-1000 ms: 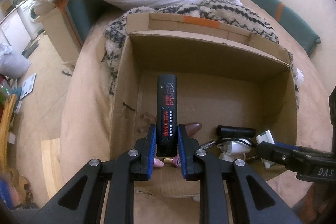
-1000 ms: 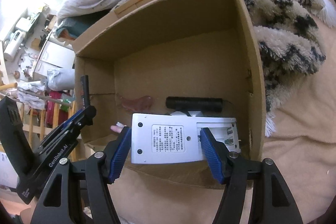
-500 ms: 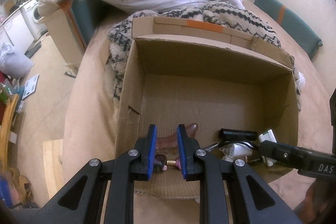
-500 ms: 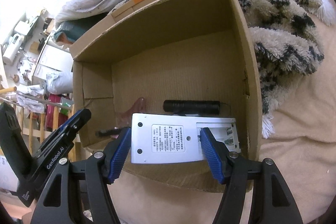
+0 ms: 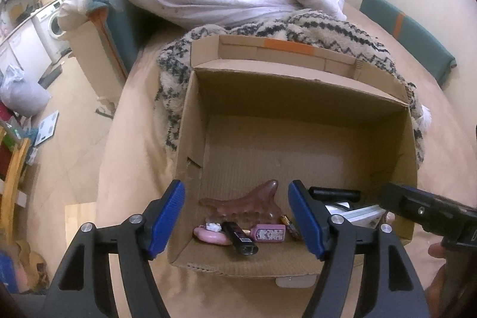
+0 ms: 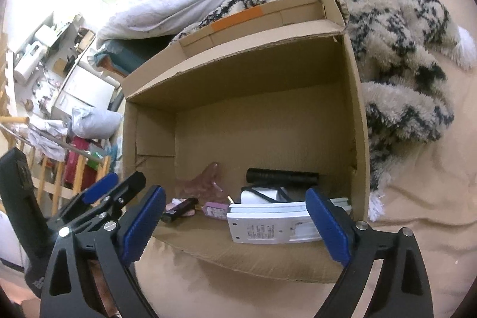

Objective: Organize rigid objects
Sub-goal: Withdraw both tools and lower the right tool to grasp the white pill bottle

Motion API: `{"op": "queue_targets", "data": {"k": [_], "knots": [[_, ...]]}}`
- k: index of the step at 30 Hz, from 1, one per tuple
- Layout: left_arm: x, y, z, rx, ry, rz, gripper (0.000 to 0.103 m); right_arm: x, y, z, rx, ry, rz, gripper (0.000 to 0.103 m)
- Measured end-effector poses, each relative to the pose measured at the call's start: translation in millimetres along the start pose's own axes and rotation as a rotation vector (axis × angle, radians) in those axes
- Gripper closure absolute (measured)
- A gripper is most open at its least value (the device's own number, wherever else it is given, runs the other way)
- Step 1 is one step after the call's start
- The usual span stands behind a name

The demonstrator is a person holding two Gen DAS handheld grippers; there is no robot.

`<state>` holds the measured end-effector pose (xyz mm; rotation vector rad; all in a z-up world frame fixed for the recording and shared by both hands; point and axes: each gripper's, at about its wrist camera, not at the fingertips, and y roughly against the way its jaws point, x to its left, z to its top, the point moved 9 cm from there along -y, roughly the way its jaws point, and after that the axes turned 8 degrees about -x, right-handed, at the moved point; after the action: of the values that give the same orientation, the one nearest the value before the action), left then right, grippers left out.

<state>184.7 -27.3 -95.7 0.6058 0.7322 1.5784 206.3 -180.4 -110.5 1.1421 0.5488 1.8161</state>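
Cardboard box (image 5: pixel 298 97): open-topped, standing on a tan bedcover; the landmark for every entry below. Its near wall faces both grippers.

Patterned fleece blanket (image 6: pixel 402 55): bunched against the box's far and right sides, outside it.

White flat device (image 6: pixel 268 224): lies label-up on the box floor against the near wall, toward the right corner. It sits between the right gripper's pads, but with a gap on each side, so it looks released.

Right gripper (image 6: pixel 235 224): over the near right rim of the box, jaws opening and nearly at full spread, nothing clamped.

Left gripper (image 5: pixel 237 218): over the near left rim, jaws opening, nothing between the pads; the items below lie on the floor beneath the gap.

Pink scraping board (image 5: pixel 244 203): flat on the box floor, left of centre.

Black cylinder (image 6: pixel 281 176): lying across the floor behind the white device.

Black slim case (image 5: pixel 240 237): on the floor near the near wall, angled, apparently dropped clear of the left jaws.

Pink small bottle (image 5: pixel 268 232): on its side just right of the black case.

Pink rounded item (image 5: pixel 208 236): just left of the black case.

Handling note: both drops appear complete. My judgement is that each gripper should lift straight up until the pads clear the rim before swinging away, so neither pad drags the white device or catches the cardboard wall.
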Motion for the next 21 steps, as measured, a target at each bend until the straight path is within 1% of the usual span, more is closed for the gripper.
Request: {"op": "queue_targets", "data": {"k": [4, 10, 15, 18, 20, 21], "knots": [[5.6, 2.7, 1.5, -0.005, 0.013, 0.019, 0.034, 2.3, 4.7, 2.2, -0.029, 0.035, -0.021, 0.002], [15.6, 10.5, 5.5, -0.027, 0.041, 0.048, 0.034, -0.4, 12.4, 4.9, -0.062, 0.040, -0.032, 0.001], [18.6, 21.4, 6.6, -0.028, 0.062, 0.031, 0.034, -6.5, 20.6, 1.1, -0.073, 0.029, -0.052, 0.001], [21.2, 28.3, 2.7, 0.011, 0.077, 0.014, 0.034, -8.2, 29.4, -3.0, -0.078, 0.032, -0.066, 0.001], [24.8, 35.2, 1.2, 0.004, 0.073, 0.022, 0.034, -8.1, 37.0, -5.8, -0.085, 0.036, -0.070, 0.001], [28.1, 40.8, 0.2, -0.008, 0.063, 0.038, 0.034, -8.2, 40.5, -7.8, -0.085, 0.039, -0.075, 0.001]]}}
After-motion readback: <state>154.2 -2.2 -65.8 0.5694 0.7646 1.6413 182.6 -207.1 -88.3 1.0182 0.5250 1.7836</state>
